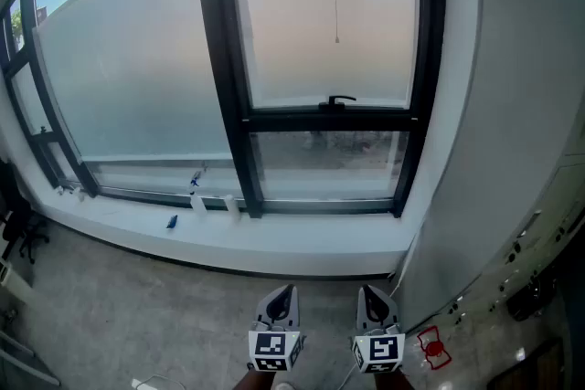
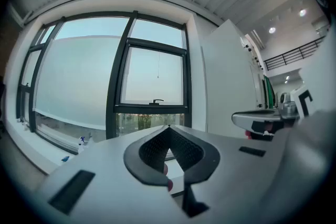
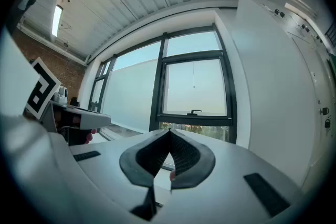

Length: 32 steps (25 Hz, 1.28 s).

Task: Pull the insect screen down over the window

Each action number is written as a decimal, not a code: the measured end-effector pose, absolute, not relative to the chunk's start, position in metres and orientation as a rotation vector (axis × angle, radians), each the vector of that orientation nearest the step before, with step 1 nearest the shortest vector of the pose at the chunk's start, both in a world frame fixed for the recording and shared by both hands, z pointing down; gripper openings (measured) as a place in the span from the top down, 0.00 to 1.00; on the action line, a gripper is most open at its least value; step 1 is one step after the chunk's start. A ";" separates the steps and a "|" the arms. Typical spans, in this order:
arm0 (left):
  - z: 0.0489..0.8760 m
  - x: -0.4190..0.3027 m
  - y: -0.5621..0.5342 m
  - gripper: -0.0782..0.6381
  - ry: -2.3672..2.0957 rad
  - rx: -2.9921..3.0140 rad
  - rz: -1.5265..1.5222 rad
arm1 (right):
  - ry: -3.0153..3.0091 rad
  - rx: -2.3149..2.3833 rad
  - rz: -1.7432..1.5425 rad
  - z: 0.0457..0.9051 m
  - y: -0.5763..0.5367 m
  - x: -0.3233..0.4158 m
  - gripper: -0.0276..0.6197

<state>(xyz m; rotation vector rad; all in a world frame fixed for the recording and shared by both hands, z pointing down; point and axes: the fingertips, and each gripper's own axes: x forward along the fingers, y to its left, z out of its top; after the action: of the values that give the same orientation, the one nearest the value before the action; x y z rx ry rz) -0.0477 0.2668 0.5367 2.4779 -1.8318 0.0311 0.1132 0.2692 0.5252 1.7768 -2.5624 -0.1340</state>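
my left claw (image 1: 282, 290) and right claw (image 1: 370, 290) are both clenched empty, well short of the window (image 1: 224, 59). the screen cord (image 1: 335, 5) hangs vertical, ahead and high above, nearer the right claw.

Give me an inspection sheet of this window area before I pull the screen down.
Surface: white sill, grey floor below.
Job's things: black-framed window; pull cord hangs before its upper pane; handle on the crossbar.
Clutter: spray bottle and small blue item on the sill.
Grippers: left gripper and right gripper shut, empty, short of the window.
Cables: pale loop on the floor, unclear.
Surroundings: white wall at right, frosted pane at left.
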 end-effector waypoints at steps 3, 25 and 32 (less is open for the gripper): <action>0.524 -0.053 0.266 0.90 -1.874 2.546 0.054 | -2.595 1.793 -0.107 0.521 0.268 0.103 0.95; 0.530 -0.085 0.251 0.90 -1.849 2.530 0.105 | -2.516 1.868 -0.092 0.528 0.258 0.081 0.95; 0.526 -0.117 0.236 0.90 -1.856 2.520 0.070 | -2.484 1.868 -0.105 0.524 0.244 0.053 0.95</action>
<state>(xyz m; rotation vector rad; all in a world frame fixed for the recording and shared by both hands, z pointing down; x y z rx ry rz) -0.1169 0.2364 0.5260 2.5197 -1.8559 0.0700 0.0535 0.2436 0.5244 1.8684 -2.4843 -0.1046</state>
